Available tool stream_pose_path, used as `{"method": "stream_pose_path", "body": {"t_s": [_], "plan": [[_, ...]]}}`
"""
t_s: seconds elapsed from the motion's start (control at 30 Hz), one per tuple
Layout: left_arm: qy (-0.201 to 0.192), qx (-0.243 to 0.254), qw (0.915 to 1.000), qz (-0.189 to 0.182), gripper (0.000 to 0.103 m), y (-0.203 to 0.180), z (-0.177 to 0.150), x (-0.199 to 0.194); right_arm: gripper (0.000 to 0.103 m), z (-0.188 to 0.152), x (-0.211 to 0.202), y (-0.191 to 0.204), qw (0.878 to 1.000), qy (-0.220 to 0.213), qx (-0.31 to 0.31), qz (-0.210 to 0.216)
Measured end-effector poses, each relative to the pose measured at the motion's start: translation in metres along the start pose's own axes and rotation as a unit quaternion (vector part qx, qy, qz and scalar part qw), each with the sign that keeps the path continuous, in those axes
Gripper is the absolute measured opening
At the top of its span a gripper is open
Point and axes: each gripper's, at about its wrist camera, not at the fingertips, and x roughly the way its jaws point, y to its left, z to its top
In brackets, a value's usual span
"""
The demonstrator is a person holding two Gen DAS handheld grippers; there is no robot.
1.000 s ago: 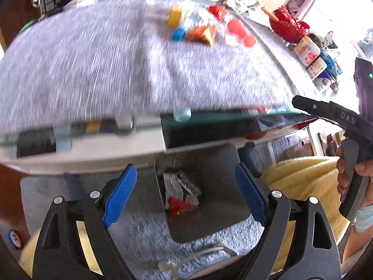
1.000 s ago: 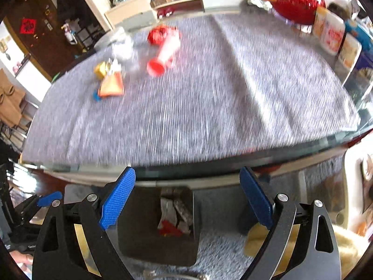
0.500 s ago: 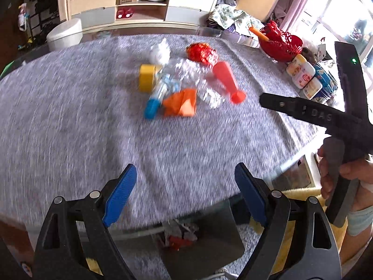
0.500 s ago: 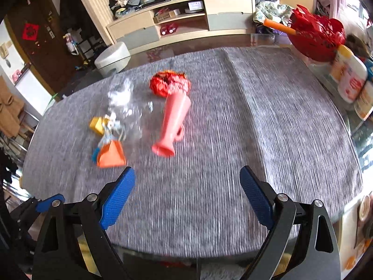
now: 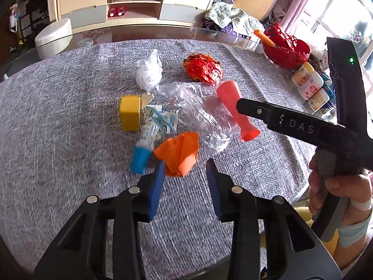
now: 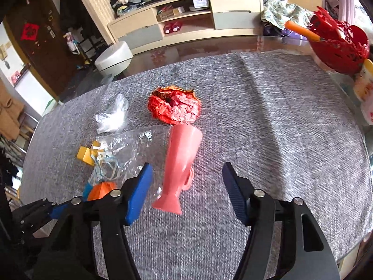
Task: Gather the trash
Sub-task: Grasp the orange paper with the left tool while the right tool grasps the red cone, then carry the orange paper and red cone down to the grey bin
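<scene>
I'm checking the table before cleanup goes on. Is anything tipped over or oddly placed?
Yes. The pink vase-shaped cup lies on its side on the grey cloth, foot toward the camera, mouth against the crumpled red wrapper. Beside it, clear plastic film sprawls loosely over smaller scraps.

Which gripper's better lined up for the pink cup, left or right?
Right. The right gripper has the pink cup lying between its closing jaws, pads not yet touching. The left gripper, also closing, faces the orange paper; the cup is off to its right.
</scene>
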Motion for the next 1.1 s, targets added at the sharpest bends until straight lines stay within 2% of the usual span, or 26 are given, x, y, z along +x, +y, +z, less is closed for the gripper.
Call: {"method": "stream_pose_path", "body": {"t_s": [0.13,0.3,0.33,0.4,0.5,0.77,0.87,1.1], "plan": [[0.008,0.002,1.0000,0.002,0.028,0.002,0.004,0.011,0.055,0.001,0.011,0.003,1.000,0.010,-0.003,0.001],[0.021,-0.007,0.9997,-0.005,0.028,0.006,0.002,0.025,0.054,-0.003,0.024,0.002,1.000,0.024,0.001,-0.002],[0.017,-0.005,0.9998,-0.005,0.028,0.005,0.003,0.026,0.050,-0.004,0.025,0.001,1.000,0.025,0.003,-0.003],[0.015,-0.003,0.9999,-0.005,0.028,0.004,0.003,0.027,0.034,-0.005,0.025,-0.001,1.000,0.019,0.004,-0.007],[0.012,0.006,0.9999,-0.003,0.026,0.001,0.005,0.029,0.026,-0.006,0.021,-0.007,1.000,0.017,0.003,0.002],[0.003,0.038,0.9992,0.012,0.015,-0.013,0.001,0.031,0.026,-0.015,0.006,-0.018,1.000,0.006,0.000,-0.004],[0.002,0.040,0.9992,0.009,0.007,-0.016,-0.004,0.028,0.026,-0.022,-0.001,-0.022,1.000,0.005,0.000,-0.005],[-0.003,0.041,0.9991,0.010,0.001,-0.021,-0.026,0.007,0.026,-0.049,-0.023,-0.022,1.000,0.009,-0.002,0.004]]}}
